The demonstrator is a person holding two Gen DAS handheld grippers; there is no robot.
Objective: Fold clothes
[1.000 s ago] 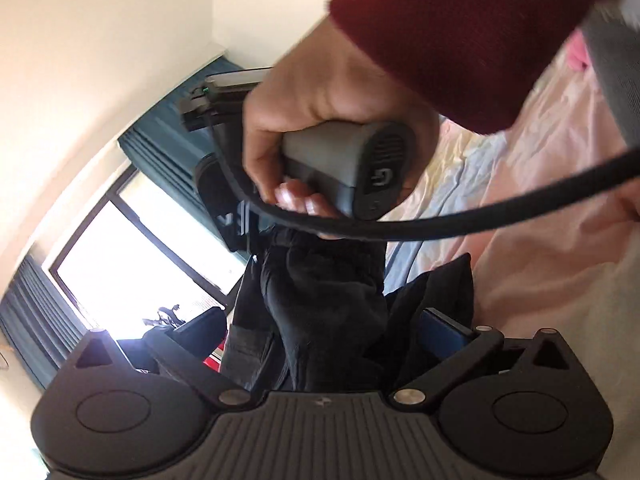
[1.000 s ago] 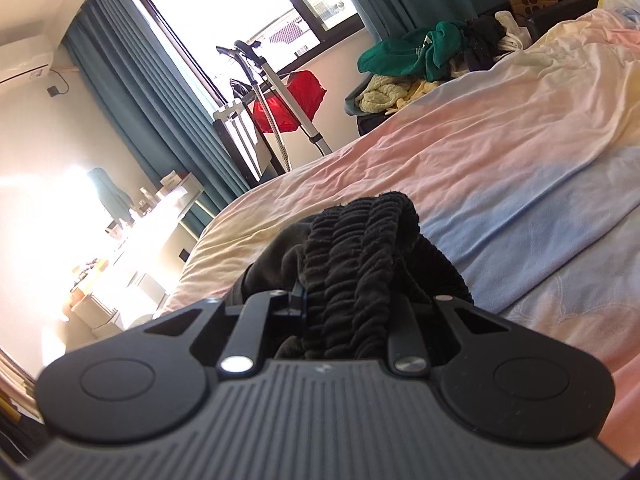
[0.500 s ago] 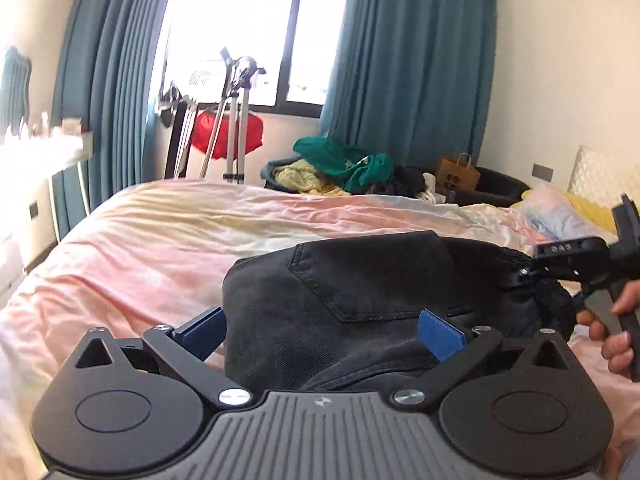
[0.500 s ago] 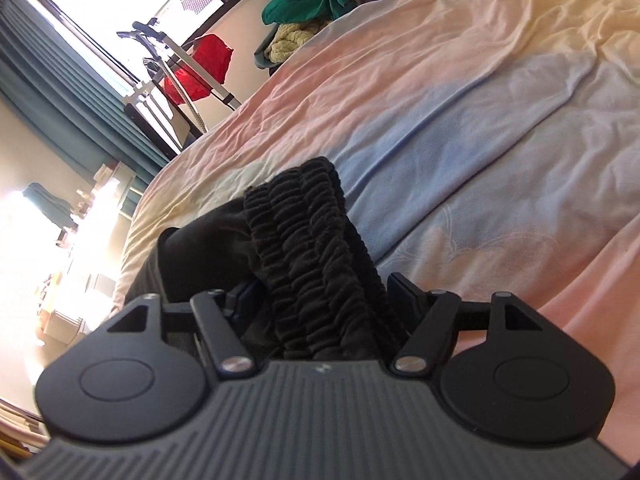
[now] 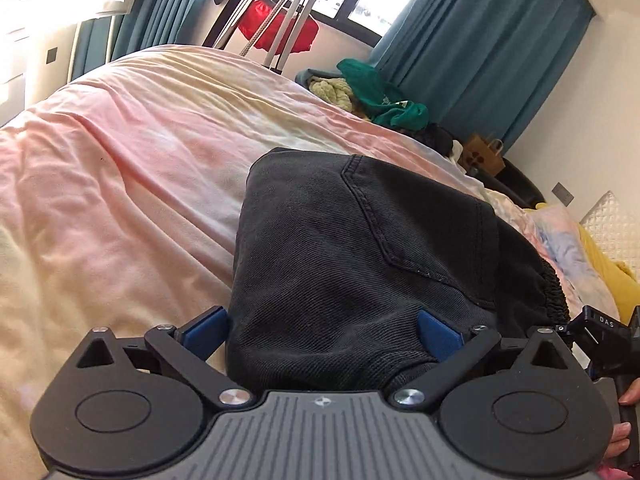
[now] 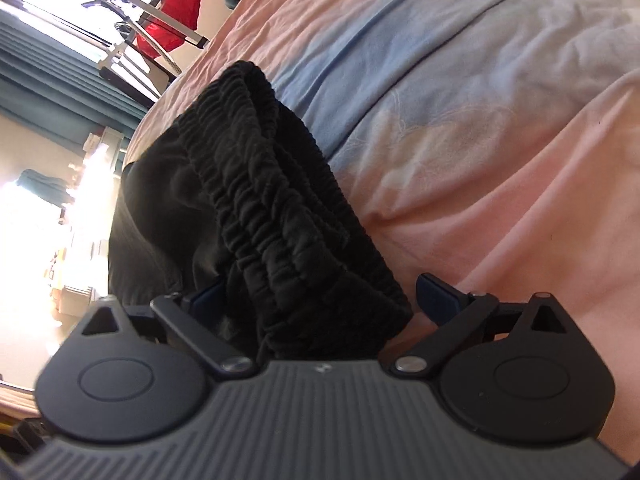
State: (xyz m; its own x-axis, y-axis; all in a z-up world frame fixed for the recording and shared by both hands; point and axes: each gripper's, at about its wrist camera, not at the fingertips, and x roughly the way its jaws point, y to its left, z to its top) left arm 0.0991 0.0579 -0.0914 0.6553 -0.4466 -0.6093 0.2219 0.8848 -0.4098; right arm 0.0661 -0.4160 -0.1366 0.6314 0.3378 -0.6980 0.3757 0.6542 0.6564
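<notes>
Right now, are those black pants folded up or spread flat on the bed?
Folded. The black pants form a compact bundle on the bed, with the elastic waistband doubled over in layers.

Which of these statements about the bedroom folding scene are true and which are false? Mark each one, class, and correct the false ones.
1. The black pants lie on a pastel bedspread. True.
2. The left gripper is shut tight with nothing between its fingers. False: its fingers stand wide apart, with the pants' fabric between them.
3. The right gripper has the elastic waistband between its fingers. True.
4. The curtains are bright yellow. False: they are teal.
5. A back pocket shows on the pants in the left wrist view. True.
6. The pile with the green garment sits on top of the pants. False: it lies beyond the bed, near the curtains.
</notes>
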